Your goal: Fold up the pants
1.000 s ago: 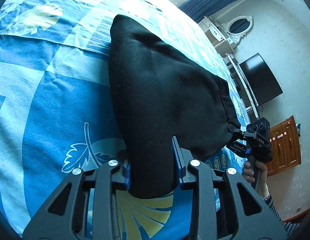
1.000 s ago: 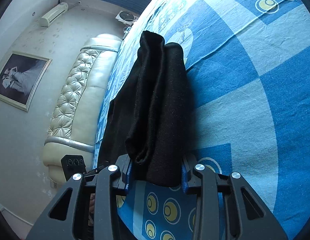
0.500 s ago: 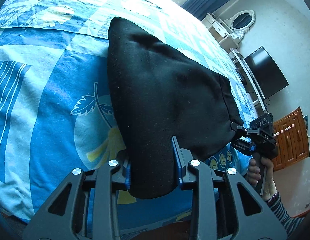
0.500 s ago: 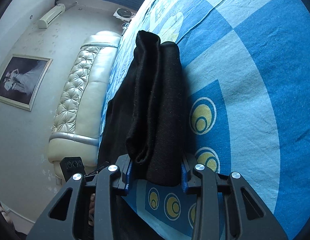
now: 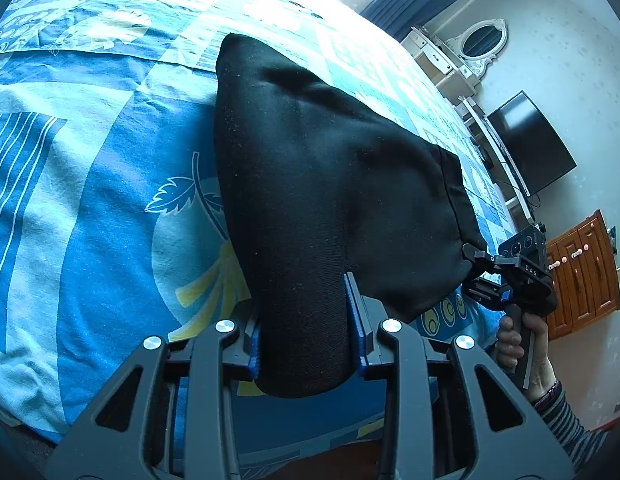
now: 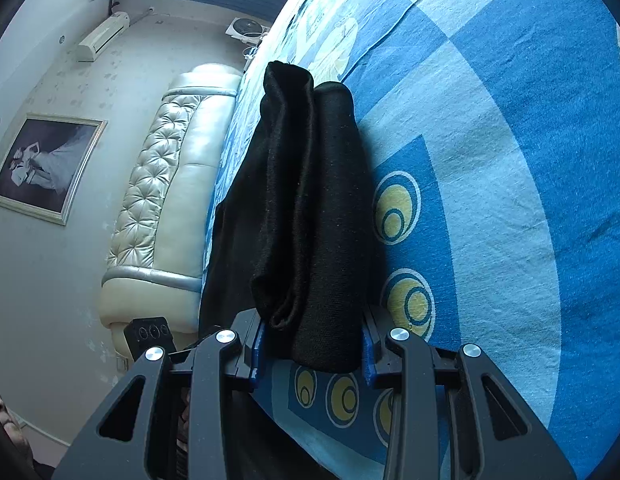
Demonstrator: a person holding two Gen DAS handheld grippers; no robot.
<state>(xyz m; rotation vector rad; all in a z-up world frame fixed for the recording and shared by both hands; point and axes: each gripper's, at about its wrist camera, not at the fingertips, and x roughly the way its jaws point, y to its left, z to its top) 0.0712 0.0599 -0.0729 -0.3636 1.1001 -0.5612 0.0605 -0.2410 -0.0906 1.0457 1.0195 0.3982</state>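
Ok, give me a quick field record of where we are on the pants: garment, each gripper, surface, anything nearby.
garment: black pants, already doubled over in layers, held up between both grippers
left gripper: shut on one corner of the pants
right gripper: shut on the other corner, layered edge visible between its pads
far end of pants: resting on the bedsheet
surface: bed with blue patterned sheet
nearby: padded headboard, TV, wooden cabinet
fold status: not yet laid flat
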